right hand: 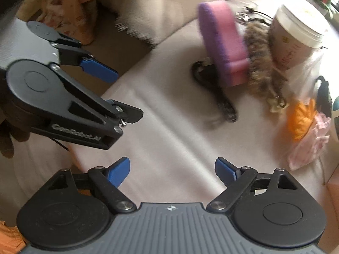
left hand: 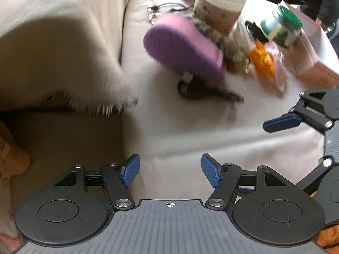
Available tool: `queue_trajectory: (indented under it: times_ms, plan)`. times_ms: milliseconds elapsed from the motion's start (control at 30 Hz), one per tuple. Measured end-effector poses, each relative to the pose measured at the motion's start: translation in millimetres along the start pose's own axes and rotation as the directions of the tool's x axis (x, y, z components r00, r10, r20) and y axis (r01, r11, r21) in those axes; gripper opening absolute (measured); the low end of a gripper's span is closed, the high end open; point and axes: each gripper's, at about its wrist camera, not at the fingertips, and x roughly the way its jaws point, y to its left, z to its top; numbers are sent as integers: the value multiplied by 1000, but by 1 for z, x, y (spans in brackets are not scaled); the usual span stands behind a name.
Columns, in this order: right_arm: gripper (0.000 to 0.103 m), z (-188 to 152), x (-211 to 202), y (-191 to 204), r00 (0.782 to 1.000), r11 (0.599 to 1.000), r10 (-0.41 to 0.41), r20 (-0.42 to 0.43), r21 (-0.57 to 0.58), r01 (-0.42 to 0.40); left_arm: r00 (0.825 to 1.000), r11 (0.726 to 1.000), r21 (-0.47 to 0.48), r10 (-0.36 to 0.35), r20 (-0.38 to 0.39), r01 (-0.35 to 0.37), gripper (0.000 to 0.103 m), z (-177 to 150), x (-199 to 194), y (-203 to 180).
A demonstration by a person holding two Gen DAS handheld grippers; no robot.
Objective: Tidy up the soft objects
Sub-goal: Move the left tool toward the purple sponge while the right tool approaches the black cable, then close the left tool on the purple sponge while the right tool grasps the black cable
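A purple and pink soft slipper (left hand: 182, 44) with a brown fur trim (left hand: 231, 48) lies sole up on the pale cloth-covered table (left hand: 190, 131), and shows in the right wrist view (right hand: 222, 44) too. A black strap (left hand: 203, 93) lies just in front of it. An orange soft item (left hand: 262, 57) and a pink frilly cloth (right hand: 309, 144) lie to its right. My left gripper (left hand: 170, 169) is open and empty, short of the slipper. My right gripper (right hand: 172, 171) is open and empty; its blue fingertip (left hand: 281, 122) shows at the left view's right edge.
A cream blanket (left hand: 63, 42) with a fringe hangs at the left. A white-lidded tub (left hand: 220, 6) and a green-lidded jar (left hand: 284, 27) stand behind the slipper. A pink box (left hand: 311, 48) sits at the far right. Glasses and cords (left hand: 167, 8) lie at the back.
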Motion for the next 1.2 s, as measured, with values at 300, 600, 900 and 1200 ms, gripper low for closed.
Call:
queue_trajectory:
  times_ms: [300, 600, 900, 1200]
  plan:
    - [89, 22, -2, -55, 1000, 1000, -13, -2, 23, 13, 1000, 1000, -4, -24, -20, 24, 71, 51, 7, -11]
    - [72, 31, -15, -94, 998, 998, -34, 51, 49, 31, 995, 993, -98, -58, 84, 66, 71, 94, -12, -15]
    - [72, -15, -55, -148, 950, 981, -174, 259, 131, 143, 985, 994, -103, -3, 171, 21, 78, 91, 21, -22]
    - [81, -33, -55, -140, 894, 971, -225, 387, 167, 172, 893, 991, -82, -55, 446, 102, 44, 62, 5, -9]
